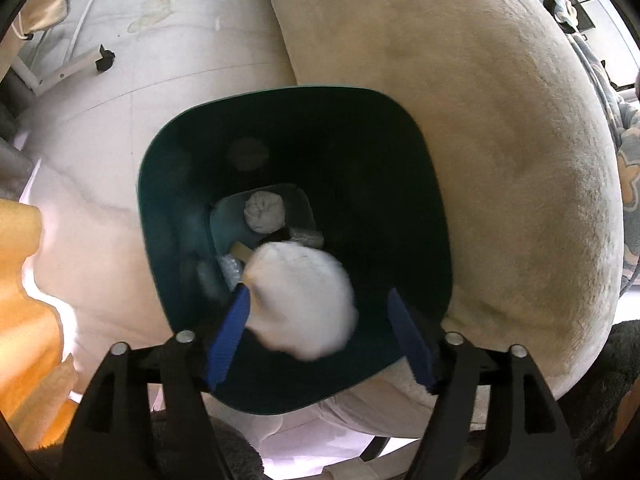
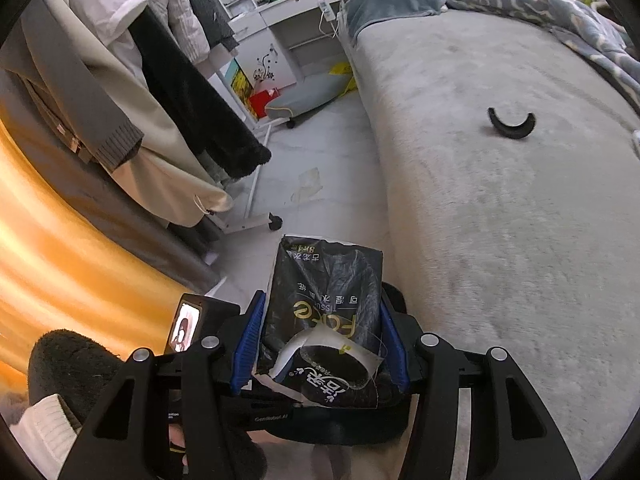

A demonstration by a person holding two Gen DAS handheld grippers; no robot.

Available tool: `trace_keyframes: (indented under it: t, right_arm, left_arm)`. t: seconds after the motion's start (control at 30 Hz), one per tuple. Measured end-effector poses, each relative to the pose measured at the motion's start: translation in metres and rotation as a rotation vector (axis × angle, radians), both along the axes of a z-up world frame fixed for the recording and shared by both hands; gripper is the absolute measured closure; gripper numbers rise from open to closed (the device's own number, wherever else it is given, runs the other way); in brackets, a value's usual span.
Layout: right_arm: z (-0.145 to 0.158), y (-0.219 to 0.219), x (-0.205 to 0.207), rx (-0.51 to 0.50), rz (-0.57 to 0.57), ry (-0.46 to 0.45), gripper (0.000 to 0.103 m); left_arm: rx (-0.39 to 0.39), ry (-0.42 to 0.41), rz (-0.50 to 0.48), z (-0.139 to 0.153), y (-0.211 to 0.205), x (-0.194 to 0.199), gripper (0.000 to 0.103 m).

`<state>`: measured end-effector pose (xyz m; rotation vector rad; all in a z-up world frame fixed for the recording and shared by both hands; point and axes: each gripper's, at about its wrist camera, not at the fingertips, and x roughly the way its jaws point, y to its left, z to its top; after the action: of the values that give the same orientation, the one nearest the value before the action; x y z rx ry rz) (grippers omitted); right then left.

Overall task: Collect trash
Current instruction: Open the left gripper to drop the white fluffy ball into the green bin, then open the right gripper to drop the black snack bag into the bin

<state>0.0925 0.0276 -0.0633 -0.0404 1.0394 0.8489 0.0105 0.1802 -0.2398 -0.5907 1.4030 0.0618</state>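
In the left wrist view I look straight down into a dark green trash bin [image 1: 160,200]. My left gripper [image 1: 318,294] hangs over its mouth, open. A white crumpled tissue wad [image 1: 304,300], blurred, lies between the fingers against the left blue pad [image 1: 230,332] and clear of the right one. A grey paper ball [image 1: 264,213] and other scraps lie at the bin's bottom. In the right wrist view my right gripper [image 2: 322,296] is shut on a black tissue pack [image 2: 324,280] with a torn opening, held above the floor beside the bed.
A grey-covered bed [image 2: 500,200] fills the right side, with a black curved piece [image 2: 512,122] on it. A wheeled rack of hanging coats [image 2: 160,100] stands left. A flat scrap [image 2: 308,184] lies on the floor. The bin stands against the bed's beige edge [image 1: 480,140].
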Motion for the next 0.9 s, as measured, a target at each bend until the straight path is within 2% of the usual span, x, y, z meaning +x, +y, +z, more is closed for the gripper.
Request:
trace_keyframes:
  t: [0.33, 0.57, 0.77, 0.9]
  right_arm:
    - [-0.026, 0.019, 0.003, -0.066, 0.026, 0.035, 0.049]
    - [-0.052, 0.043, -0.002, -0.175, 0.087, 0.036, 0.049]
    - [-0.079, 0.060, -0.007, -0.259, 0.134, 0.057, 0.049]
    - [-0.097, 0.064, -0.010, -0.306, 0.150, 0.086, 0.049]
  left_arm:
    - [0.002, -0.063, 0.071, 0.014, 0.029, -0.025, 0.025]
    - [0.016, -0.112, 0.120, 0.026, 0.051, -0.037, 0.025]
    - [0.048, -0.139, 0.141, 0.034, 0.066, -0.049, 0.030]
    - [0.106, -0.191, 0.124, 0.050, 0.069, -0.056, 0.036]
